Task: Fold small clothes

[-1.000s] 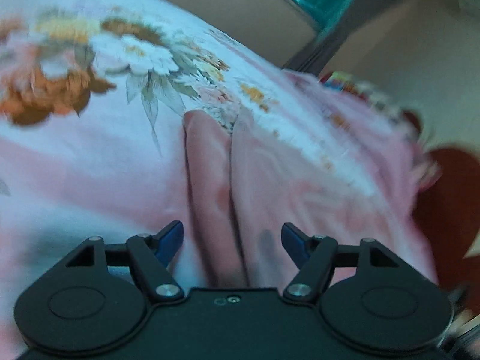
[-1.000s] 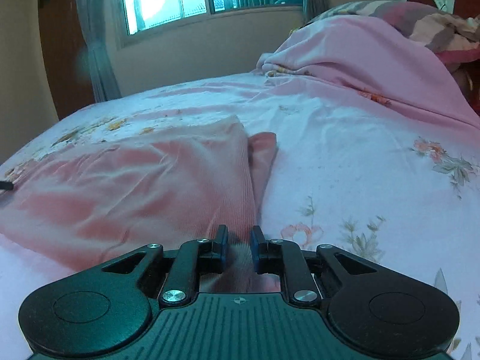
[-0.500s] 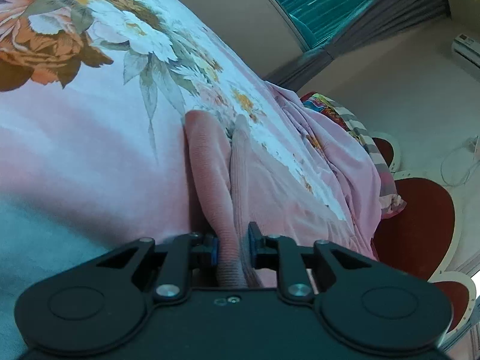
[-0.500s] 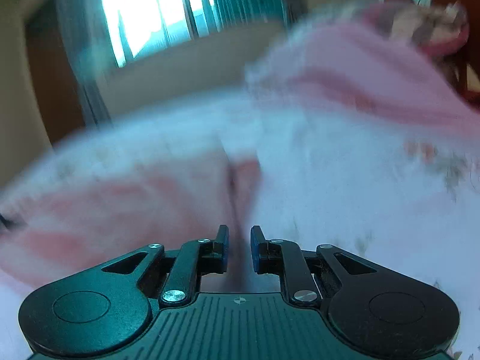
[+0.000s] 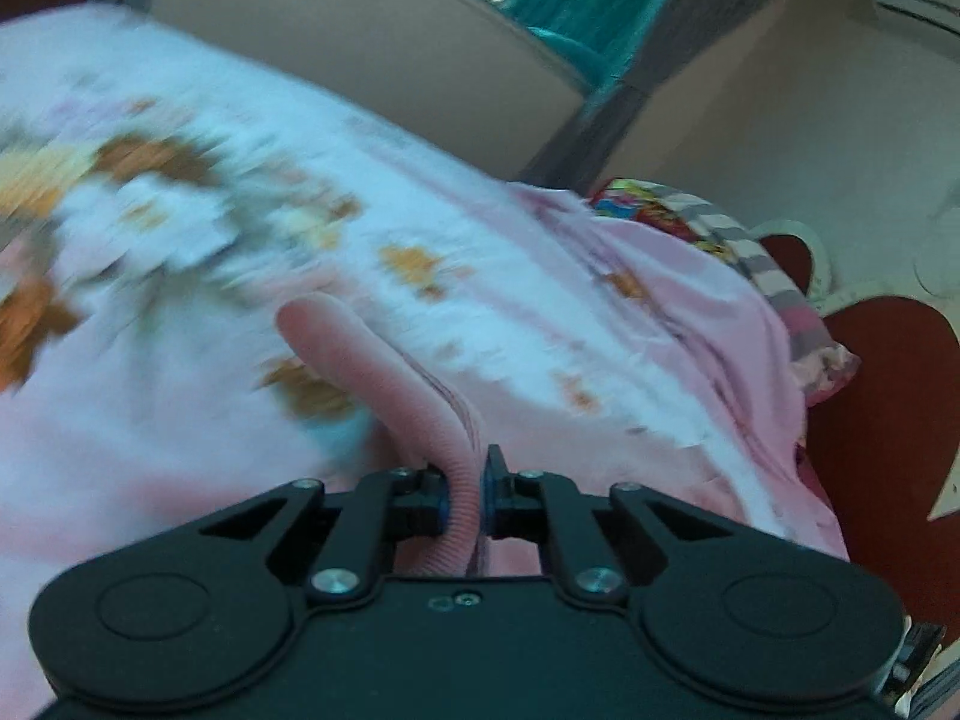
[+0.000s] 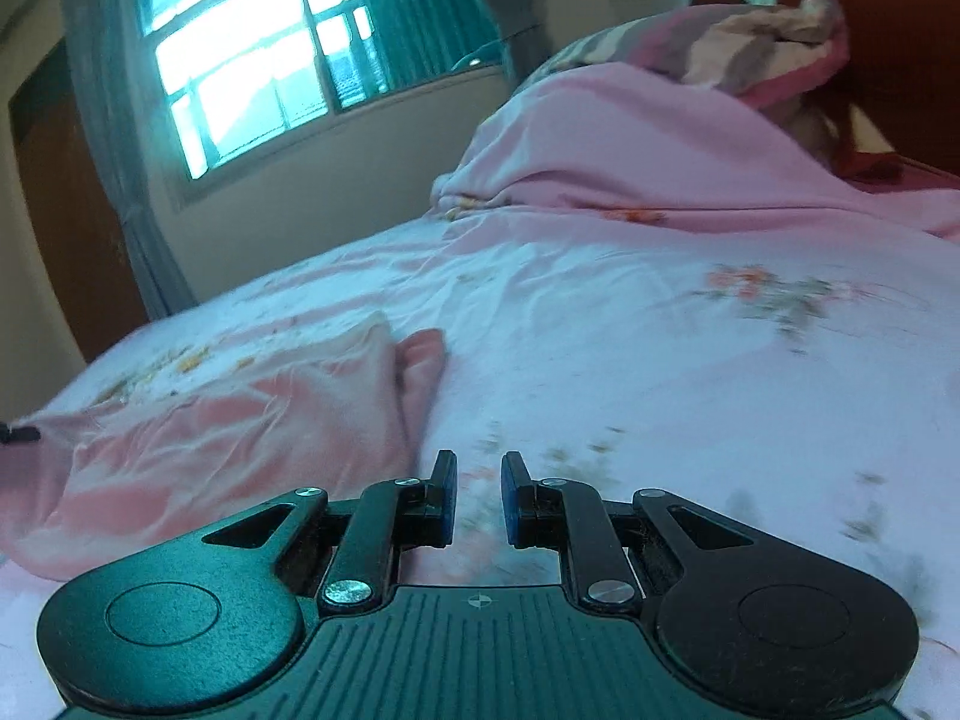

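Note:
A small salmon-pink ribbed garment (image 6: pixel 252 426) lies spread on the floral bedsheet, left of centre in the right wrist view. In the left wrist view my left gripper (image 5: pixel 467 501) is shut on a ribbed edge of the garment (image 5: pixel 384 372), which runs up from between the fingers. My right gripper (image 6: pixel 478 498) is a little open with nothing between the fingers; only the sheet shows in the gap. It sits just right of the garment's near edge. The tip of my left gripper (image 6: pixel 18 433) shows at the garment's far left corner.
The bed is covered by a pale pink floral sheet (image 6: pixel 660 360). A pink blanket (image 6: pixel 630 150) and striped pillows (image 6: pixel 762 42) are heaped at the head, against a red headboard (image 5: pixel 888 420). A window (image 6: pixel 252 66) and a wall lie beyond the far edge.
My left gripper closed on the garment's ribbed edge and has lifted it. My right gripper was shut on the garment's near edge a second ago; it has let go and shifted right.

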Motion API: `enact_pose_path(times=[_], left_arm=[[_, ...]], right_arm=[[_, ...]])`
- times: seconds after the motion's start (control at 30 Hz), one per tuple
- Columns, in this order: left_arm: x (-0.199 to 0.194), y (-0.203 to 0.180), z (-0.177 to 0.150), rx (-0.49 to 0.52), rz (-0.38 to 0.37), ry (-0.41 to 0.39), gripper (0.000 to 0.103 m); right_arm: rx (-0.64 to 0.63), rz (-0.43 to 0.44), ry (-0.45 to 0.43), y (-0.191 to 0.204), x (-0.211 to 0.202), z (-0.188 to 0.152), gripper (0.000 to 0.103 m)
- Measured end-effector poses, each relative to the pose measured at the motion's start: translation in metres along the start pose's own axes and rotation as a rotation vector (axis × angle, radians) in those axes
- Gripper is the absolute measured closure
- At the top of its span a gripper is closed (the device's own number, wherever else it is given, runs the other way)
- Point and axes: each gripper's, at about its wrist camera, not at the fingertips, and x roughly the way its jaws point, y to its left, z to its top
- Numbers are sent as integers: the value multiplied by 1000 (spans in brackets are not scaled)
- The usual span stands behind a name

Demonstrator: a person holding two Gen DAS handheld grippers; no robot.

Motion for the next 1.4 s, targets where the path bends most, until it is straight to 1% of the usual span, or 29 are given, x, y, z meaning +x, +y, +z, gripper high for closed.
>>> enact_pose_path(times=[0.07,0.2,0.27,0.33,0.4,0.47,0.6,0.67,0.73,0.77,0.8,0.87,0.9,0.93,1.0,1.03,1.1,1.13,1.17,1.2,1.27,1.3,1.33,1.37,1.4], left_arm=[[12,-41,5,44,-22,10,98],[48,-121,3,122,-67,37,98],[68,-158,-2,153,-94,49,98],[91,-189,-11,185,-99,76,98],[117,-217,-25,217,-113,119,98],[140,-239,-41,230,-123,152,98],[171,-266,-73,245,-144,190,98],[181,-274,-84,278,-117,202,98],[189,-283,-92,320,-76,211,98],[193,-285,-94,331,-71,223,97],[198,-288,-98,337,-74,248,94],[208,-296,-106,360,-87,299,73],[212,-301,-110,379,-88,321,43],[216,-308,-114,402,-95,327,35],[207,-317,-122,454,-113,283,35],[198,-318,-121,457,-134,251,35],[171,-312,-114,417,-184,173,35],[155,-307,-109,406,-185,126,35],[135,-298,-104,402,-168,77,35],[114,-284,-100,405,-135,32,35],[75,-249,-95,403,-13,-37,35],[56,-226,-96,399,57,-46,35],[42,-209,-98,396,105,-47,35],[27,-191,-105,394,139,-44,35],[15,-174,-114,399,165,-29,35]], right_arm=[[20,1,-4,-11,-14,-2,88],[53,8,-7,-29,-41,-12,88],[65,3,-15,-37,-54,-18,88],[96,10,-29,-46,-67,-23,88],[127,15,-50,-54,-78,-28,88],[175,26,-75,-64,-85,-33,88],[274,40,-105,-80,-86,-41,88],[290,54,-108,-83,-89,-42,88],[303,69,-109,-85,-91,-43,88],[310,75,-108,-87,-92,-44,88],[322,83,-106,-89,-92,-44,88],[347,87,-107,-93,-92,-46,88],[360,89,-107,-95,-93,-46,88],[375,92,-107,-97,-93,-47,88],[395,88,-108,-100,-94,-47,88],[401,89,-108,-101,-94,-48,88],[408,90,-107,-100,-96,-49,88],[407,90,-105,-100,-96,-50,88],[404,90,-103,-99,-96,-49,88],[401,88,-101,-99,-97,-49,88],[398,82,-94,-98,-94,-47,88],[393,80,-86,-97,-94,-46,88],[381,64,-73,-94,-91,-42,88],[349,46,-63,-87,-90,-38,88],[316,48,-68,-77,-93,-33,88]])
